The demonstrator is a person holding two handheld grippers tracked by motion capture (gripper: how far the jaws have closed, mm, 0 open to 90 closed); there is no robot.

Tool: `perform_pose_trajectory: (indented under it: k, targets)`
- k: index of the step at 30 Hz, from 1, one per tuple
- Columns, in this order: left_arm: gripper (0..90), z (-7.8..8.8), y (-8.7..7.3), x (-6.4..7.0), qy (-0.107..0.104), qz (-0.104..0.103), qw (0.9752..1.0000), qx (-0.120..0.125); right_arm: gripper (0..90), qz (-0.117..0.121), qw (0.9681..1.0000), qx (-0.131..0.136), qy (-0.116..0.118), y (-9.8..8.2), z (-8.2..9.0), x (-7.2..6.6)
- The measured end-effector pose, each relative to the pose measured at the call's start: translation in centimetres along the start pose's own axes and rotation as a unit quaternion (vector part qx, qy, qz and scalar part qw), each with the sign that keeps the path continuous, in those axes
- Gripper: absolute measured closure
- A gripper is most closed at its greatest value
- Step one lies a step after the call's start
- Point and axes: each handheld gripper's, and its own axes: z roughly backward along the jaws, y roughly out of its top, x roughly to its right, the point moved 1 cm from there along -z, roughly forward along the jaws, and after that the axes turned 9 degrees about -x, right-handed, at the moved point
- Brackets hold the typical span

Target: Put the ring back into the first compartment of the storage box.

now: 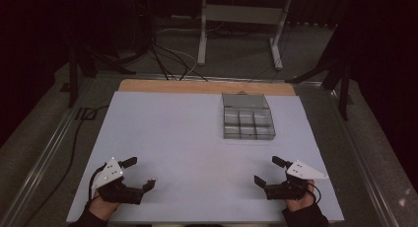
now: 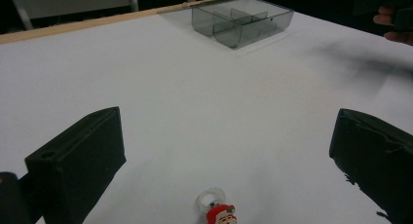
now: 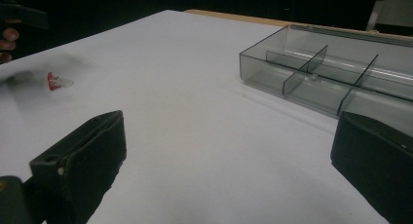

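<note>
Your left gripper [image 2: 224, 151] gapes wide over the Santa ring [image 2: 217, 212], which lies on the worktop [image 1: 187, 133] between its jaws. Your right gripper [image 3: 229, 160] is spread empty near the divided box [image 3: 336, 73].

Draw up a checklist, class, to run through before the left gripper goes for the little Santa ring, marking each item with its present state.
1. Left gripper open: ok.
2. Santa ring lies between its jaws, untouched: ok.
3. Right gripper open and apart from the ring: ok.
4. Clear divided box lid open: ok.
5. Box compartments free: cannot tell; a small clear thing seems to lie in one.
6. White table bare between ring and box: ok.
</note>
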Motion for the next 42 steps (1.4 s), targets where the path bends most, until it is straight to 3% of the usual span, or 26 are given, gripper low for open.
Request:
perform_pose_trajectory:
  k: [7,12,18,29,32,42]
  targets:
    - [0.4,-0.4,-0.1,0.3,0.018,0.011,0.9997,-0.016,0.0,0.002,1.0000,0.001,0.000,0.0,0.0,-0.1]
    - [0.4,-0.9,0.0,0.9,0.012,0.016,0.9993,-0.033,0.0,0.001,1.0000,0.002,0.001,0.0,0.0,-0.1]
    - [0.4,-1.2,0.0,1.7,0.034,0.028,0.9981,-0.043,0.0,0.002,1.0000,0.000,0.002,0.0,0.0,-0.1]
    - [0.5,-1.9,-0.3,2.6,0.061,0.050,0.9932,-0.085,0.0,-0.001,1.0000,-0.002,0.008,-0.1,0.0,-0.1]
    - [0.5,-2.1,-0.4,2.8,0.076,0.054,0.9899,-0.107,0.0,-0.001,1.0000,-0.001,0.008,-0.1,0.0,-0.1]
    - [0.5,-2.5,-0.7,3.4,0.092,0.055,0.9826,-0.152,0.0,0.000,1.0000,-0.002,0.008,-0.1,0.1,0.0]
